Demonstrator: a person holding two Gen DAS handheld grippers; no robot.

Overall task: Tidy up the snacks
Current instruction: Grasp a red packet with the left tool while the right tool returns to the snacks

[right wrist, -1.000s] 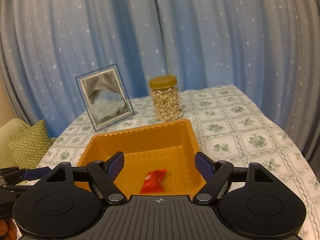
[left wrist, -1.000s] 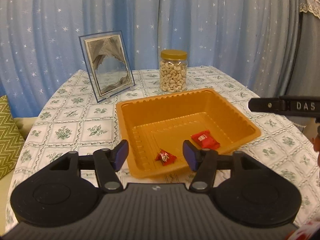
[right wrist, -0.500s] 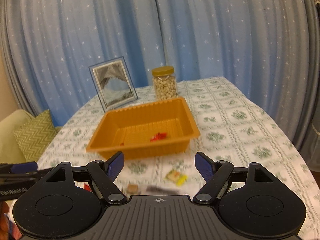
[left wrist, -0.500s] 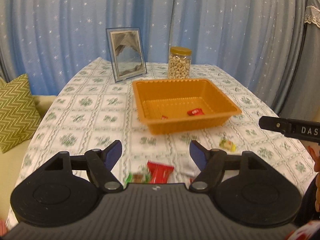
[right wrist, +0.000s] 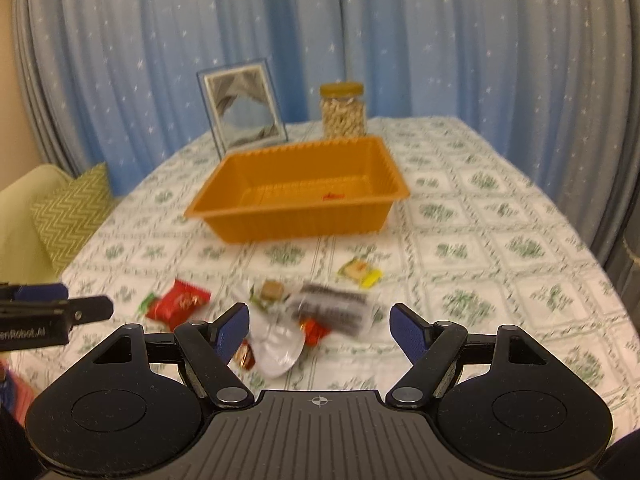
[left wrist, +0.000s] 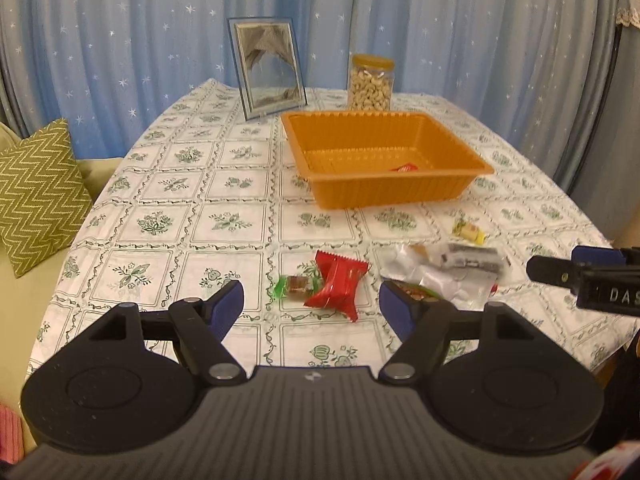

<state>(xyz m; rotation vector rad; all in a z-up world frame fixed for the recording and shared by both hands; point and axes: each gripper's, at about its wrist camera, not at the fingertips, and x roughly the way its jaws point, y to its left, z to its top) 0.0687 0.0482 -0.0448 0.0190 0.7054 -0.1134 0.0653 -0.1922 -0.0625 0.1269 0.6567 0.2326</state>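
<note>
An orange tray (left wrist: 384,196) sits mid-table with a red snack (left wrist: 405,167) inside. Nearer lie loose snacks: a red packet (left wrist: 338,280), a green-ended candy (left wrist: 294,285), a yellow candy (left wrist: 468,232) and a clear wrapper with a dark bar (left wrist: 460,264). My left gripper (left wrist: 312,294) hangs open above the red packet, touching nothing. My right gripper (right wrist: 320,314) is open over the clear wrapper (right wrist: 332,308), with a small red candy (right wrist: 314,330) below it. The red packet (right wrist: 180,304) and yellow candy (right wrist: 360,272) show there too, blurred.
A jar of cashews (left wrist: 370,82) and a picture frame (left wrist: 268,68) stand behind the tray, against a blue curtain. A green zigzag cushion (left wrist: 36,188) lies off the table's left edge. The table's near edge is just below both grippers.
Both grippers have drawn back from over the tray toward the near edge, bringing the loose snacks into view. The left jaws stand wider than a second ago.
</note>
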